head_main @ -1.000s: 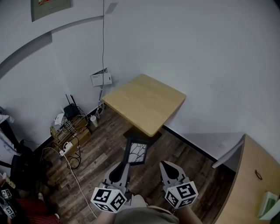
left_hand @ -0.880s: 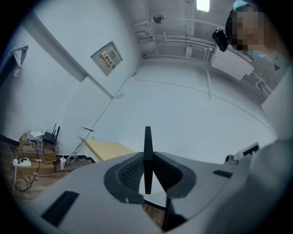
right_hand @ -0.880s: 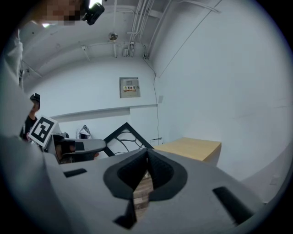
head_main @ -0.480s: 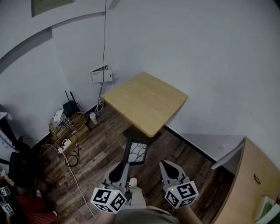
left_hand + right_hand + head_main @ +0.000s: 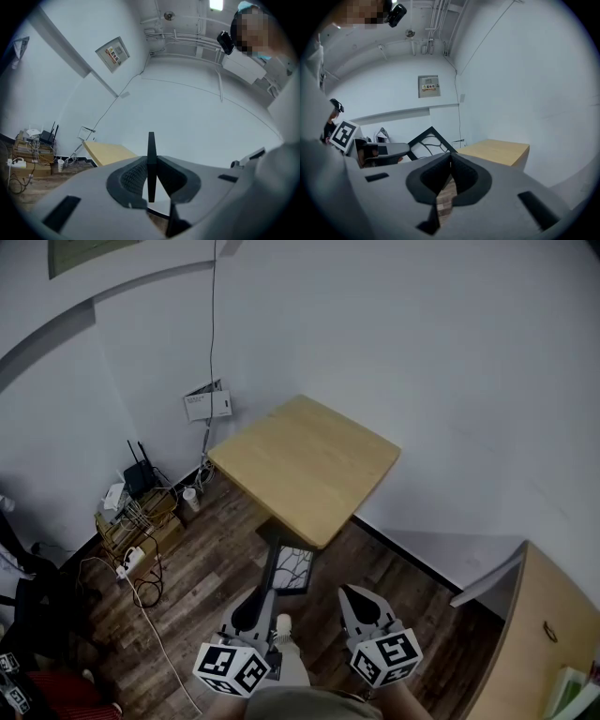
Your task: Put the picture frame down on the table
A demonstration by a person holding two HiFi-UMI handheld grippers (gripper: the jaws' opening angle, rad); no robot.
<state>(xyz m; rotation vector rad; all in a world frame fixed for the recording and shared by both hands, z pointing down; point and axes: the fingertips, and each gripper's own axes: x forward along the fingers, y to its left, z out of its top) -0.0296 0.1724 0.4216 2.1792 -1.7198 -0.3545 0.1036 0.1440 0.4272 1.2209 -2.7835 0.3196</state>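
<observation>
Dim, even light; soft shadows; fisheye bending (dark vignette in gripper views).

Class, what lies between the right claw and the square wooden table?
Only dark plank floor, seen in the head view, separates the right claw from the light wooden square table.

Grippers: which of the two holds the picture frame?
The left gripper: its jaws clamp the black edge of the frame, which sticks out ahead of it. The right gripper is shut with nothing between its jaws.
</observation>
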